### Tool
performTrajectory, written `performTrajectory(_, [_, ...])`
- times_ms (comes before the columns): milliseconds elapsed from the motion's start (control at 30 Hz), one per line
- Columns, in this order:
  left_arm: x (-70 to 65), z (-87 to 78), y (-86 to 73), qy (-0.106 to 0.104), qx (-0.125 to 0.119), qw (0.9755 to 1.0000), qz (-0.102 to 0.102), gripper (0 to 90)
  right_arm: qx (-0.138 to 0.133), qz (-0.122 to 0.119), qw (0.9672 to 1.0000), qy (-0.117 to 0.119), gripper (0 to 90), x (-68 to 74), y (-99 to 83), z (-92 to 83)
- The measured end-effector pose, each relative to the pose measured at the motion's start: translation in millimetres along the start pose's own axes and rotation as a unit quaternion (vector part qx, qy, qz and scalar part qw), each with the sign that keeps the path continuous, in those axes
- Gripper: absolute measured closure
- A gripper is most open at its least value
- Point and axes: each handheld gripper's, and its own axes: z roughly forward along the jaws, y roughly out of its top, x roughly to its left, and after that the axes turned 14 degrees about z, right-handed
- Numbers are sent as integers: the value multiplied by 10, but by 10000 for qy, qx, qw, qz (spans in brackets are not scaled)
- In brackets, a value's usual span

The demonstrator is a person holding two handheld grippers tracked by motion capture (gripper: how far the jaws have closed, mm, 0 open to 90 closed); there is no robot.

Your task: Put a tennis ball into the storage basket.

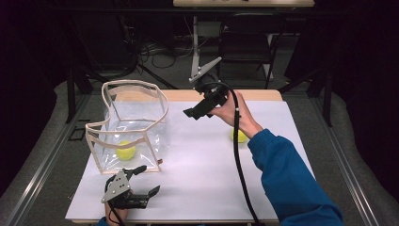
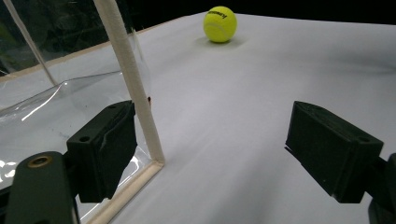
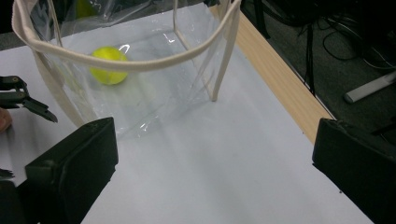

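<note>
- The left gripper [image 1: 142, 180] is held low at the near edge of the white table [image 1: 202, 188], its jaws spread wide with nothing between them.
- Just beside its left jaw, the cream-trimmed corner of the clear plastic bag [image 2: 133, 88] is seen; whether they touch cannot be told.
- A tennis ball [image 1: 126, 150] is seen inside the bag, just ahead of this gripper.
- The right gripper [image 1: 200, 111] is held raised above the table's far side, jaws spread and empty.
- A second tennis ball [image 1: 240, 136] lies on the table, beneath the right hand [image 1: 233, 110] behind that gripper.
</note>
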Motion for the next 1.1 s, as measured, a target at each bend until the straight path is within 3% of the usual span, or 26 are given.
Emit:
performTrajectory(733, [-1,16,10,-24,-11,10000,52,158,23,413,9988,-276,0,-297,-570,-98])
performTrajectory(1100, [-7,25,15,-49,-4,9999,87,158,-69,586,9981,-169,0,-335,-759,-87])
